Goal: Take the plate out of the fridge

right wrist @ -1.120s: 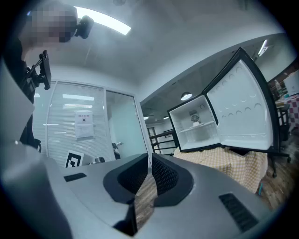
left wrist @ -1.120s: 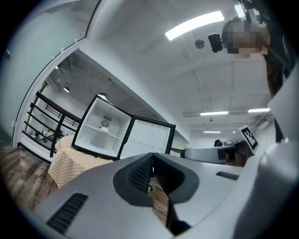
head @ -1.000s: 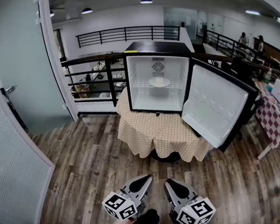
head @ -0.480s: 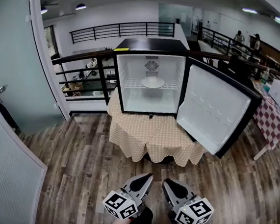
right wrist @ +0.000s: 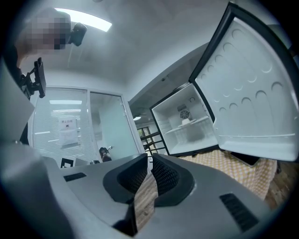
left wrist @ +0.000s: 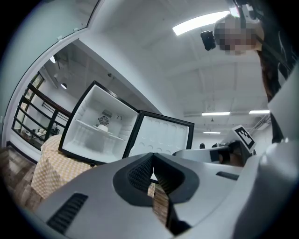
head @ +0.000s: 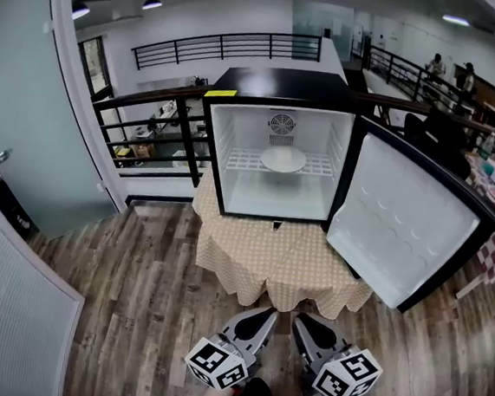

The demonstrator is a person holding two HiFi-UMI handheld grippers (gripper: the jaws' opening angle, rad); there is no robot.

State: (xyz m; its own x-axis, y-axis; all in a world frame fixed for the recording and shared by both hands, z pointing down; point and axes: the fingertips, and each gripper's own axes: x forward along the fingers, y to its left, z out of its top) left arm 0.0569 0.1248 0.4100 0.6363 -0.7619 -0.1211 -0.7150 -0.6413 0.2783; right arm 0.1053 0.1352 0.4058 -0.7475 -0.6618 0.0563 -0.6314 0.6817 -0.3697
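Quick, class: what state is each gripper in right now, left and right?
Left gripper: closed, holding nothing.
Right gripper: closed, holding nothing.

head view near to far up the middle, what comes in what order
left gripper and right gripper → wooden floor → checked tablecloth → open fridge → plate inside → far black railing

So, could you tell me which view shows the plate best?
The head view: the plate sits whole on the fridge shelf, seen from the front. Both gripper views show it only small and far off.
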